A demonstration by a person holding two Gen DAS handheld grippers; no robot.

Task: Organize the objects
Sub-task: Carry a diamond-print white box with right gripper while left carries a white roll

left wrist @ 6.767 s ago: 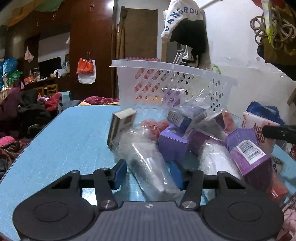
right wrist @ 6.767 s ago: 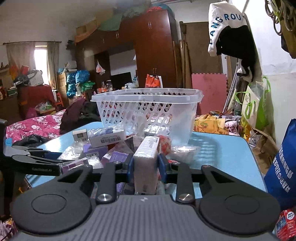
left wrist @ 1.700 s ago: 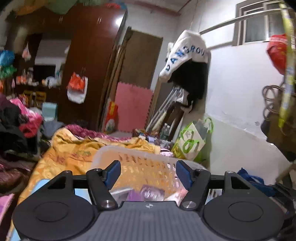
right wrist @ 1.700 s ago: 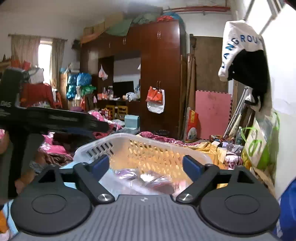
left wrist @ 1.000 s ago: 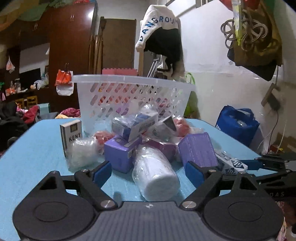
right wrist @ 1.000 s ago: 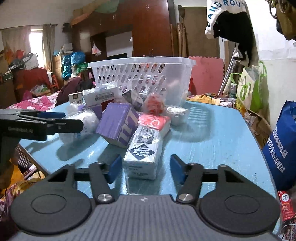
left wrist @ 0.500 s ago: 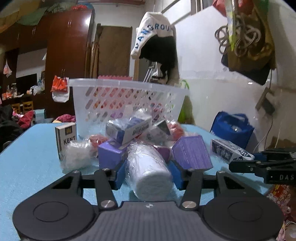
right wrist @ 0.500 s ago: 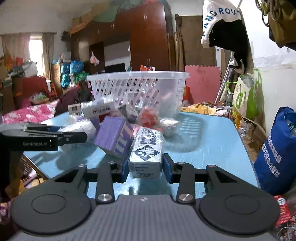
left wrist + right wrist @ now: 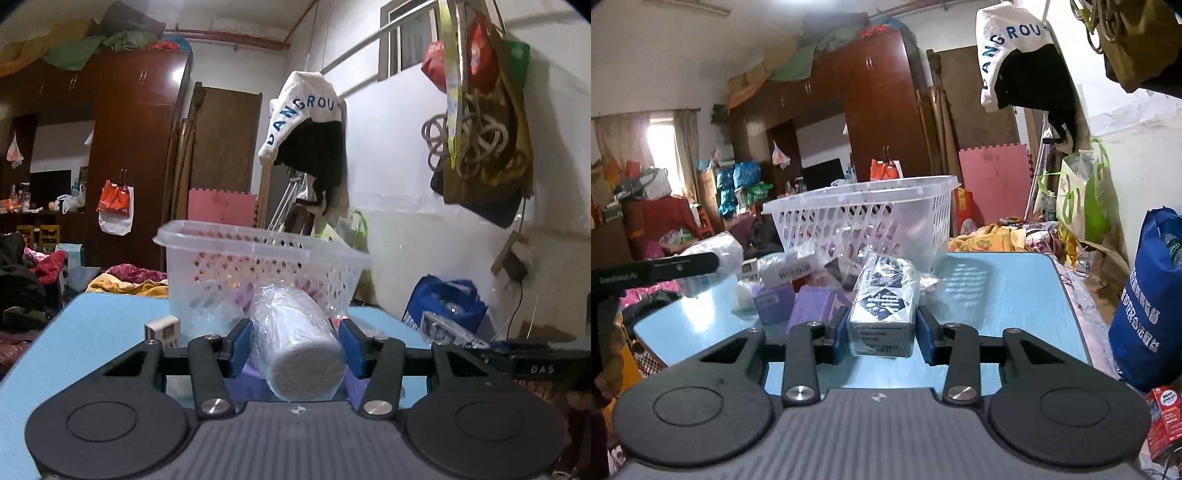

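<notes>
A white perforated plastic basket (image 9: 864, 218) stands at the far side of the blue table (image 9: 1004, 295), with blurred pink and purple packets showing through its holes. The left gripper (image 9: 295, 345) is clamped on a white cylinder wrapped in crinkled clear film (image 9: 299, 343), near the basket. The right gripper (image 9: 881, 332) pinches a film-wrapped black-and-white box (image 9: 882, 302) above the table; purple boxes (image 9: 798, 304) lie to its left.

I'm in a cluttered home bedroom: tall wooden wardrobe (image 9: 882, 110), heaped bedding (image 9: 125, 277), a hoodie (image 9: 306, 129) hanging above my blue table (image 9: 997, 295).
</notes>
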